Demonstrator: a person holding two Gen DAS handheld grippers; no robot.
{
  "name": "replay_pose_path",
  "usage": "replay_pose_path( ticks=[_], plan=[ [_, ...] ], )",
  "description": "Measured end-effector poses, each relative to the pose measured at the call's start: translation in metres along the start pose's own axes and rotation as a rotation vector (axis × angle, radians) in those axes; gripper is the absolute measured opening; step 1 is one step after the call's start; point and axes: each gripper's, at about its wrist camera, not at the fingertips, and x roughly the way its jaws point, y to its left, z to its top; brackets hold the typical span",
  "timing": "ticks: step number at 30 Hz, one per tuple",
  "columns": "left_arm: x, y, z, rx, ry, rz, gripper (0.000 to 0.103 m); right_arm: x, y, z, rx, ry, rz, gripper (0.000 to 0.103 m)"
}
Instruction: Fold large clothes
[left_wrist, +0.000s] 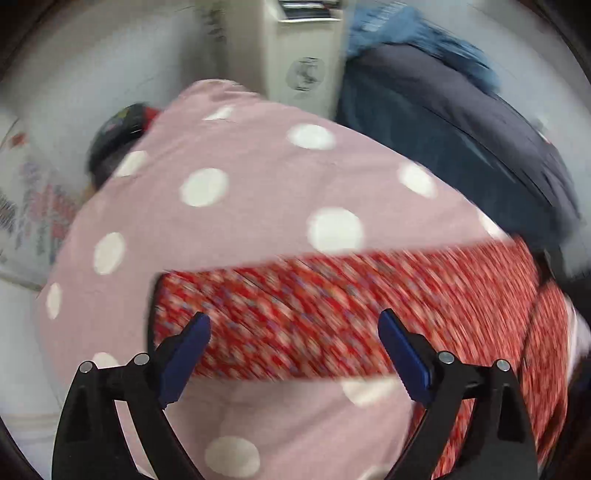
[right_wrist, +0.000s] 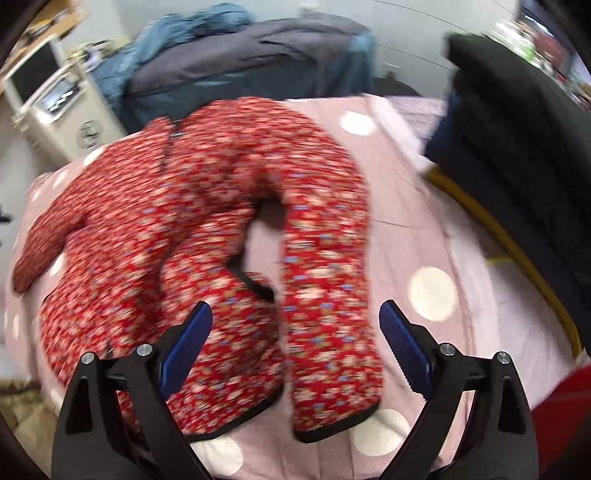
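Observation:
A red floral padded jacket (right_wrist: 207, 206) lies crumpled on a pink bed cover with white dots (right_wrist: 443, 229). One sleeve (right_wrist: 328, 295) runs toward me, its black-trimmed cuff near the bottom. My right gripper (right_wrist: 295, 305) hangs open above that sleeve and the jacket's hem, its blue pads apart and holding nothing. In the left wrist view, a long red floral sleeve or edge of the jacket (left_wrist: 351, 302) stretches across the pink cover (left_wrist: 240, 206). My left gripper (left_wrist: 293, 315) stands open over it, with nothing between its pads. Both views are motion-blurred.
Dark blue and grey garments (right_wrist: 258, 55) are piled at the far side of the bed, also in the left wrist view (left_wrist: 461, 122). A white cabinet (left_wrist: 299, 55) stands behind. A black bulky item (right_wrist: 517, 147) and a yellow edge (right_wrist: 517, 251) sit at right.

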Motion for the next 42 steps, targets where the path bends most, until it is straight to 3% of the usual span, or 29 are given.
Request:
replay_pose_path(
  ticks=[3,5,9,12,16,22,26,28,31,34,35,37,39,40,42],
  plan=[
    [0.0,-0.045,-0.053,0.196,0.057,-0.156,0.09,0.006,0.026,-0.002,-0.122,0.049,0.159,0.091],
    [0.008,-0.066,-0.099,0.296,0.165,-0.263,0.09,0.017,0.038,-0.004,-0.179,0.098,0.221,0.091],
    [0.028,-0.086,-0.182,0.383,0.311,-0.327,0.09,0.043,0.042,-0.008,-0.285,0.154,0.183,0.091],
    [0.033,-0.091,-0.214,0.38,0.321,-0.341,0.09,0.065,0.03,-0.011,-0.327,0.223,0.205,0.091],
    [0.031,-0.093,-0.217,0.322,0.283,-0.372,0.09,0.093,0.023,-0.02,-0.373,0.292,0.259,0.091],
    [0.018,-0.084,-0.212,0.33,0.271,-0.401,0.09,0.113,0.028,-0.016,-0.275,0.317,0.268,0.09],
    [0.012,-0.052,-0.212,0.251,0.307,-0.423,0.09,0.108,0.032,-0.02,-0.219,0.336,0.265,0.062],
    [0.008,-0.06,-0.212,0.281,0.314,-0.434,0.09,0.101,0.032,-0.02,-0.172,0.36,0.281,0.044],
    [0.007,-0.094,-0.222,0.346,0.333,-0.529,0.097,0.081,0.026,-0.014,-0.074,0.393,0.361,0.032],
    [0.022,-0.136,-0.243,0.467,0.351,-0.536,0.096,0.053,0.018,-0.008,-0.014,0.402,0.377,0.03],
    [0.026,-0.146,-0.247,0.481,0.352,-0.523,0.092,0.043,0.013,-0.006,0.008,0.403,0.378,0.03],
    [0.032,-0.163,-0.249,0.464,0.37,-0.513,0.068,0.019,0.002,-0.002,0.076,0.404,0.391,0.029],
    [0.026,-0.173,-0.244,0.46,0.378,-0.517,0.052,-0.009,-0.009,0.003,0.143,0.391,0.429,0.028],
    [0.011,-0.172,-0.236,0.441,0.37,-0.58,0.043,-0.027,-0.013,0.005,0.158,0.384,0.432,0.028],
    [-0.027,-0.162,-0.216,0.415,0.326,-0.658,0.039,-0.05,-0.013,0.007,0.163,0.382,0.396,0.026]
  ],
)
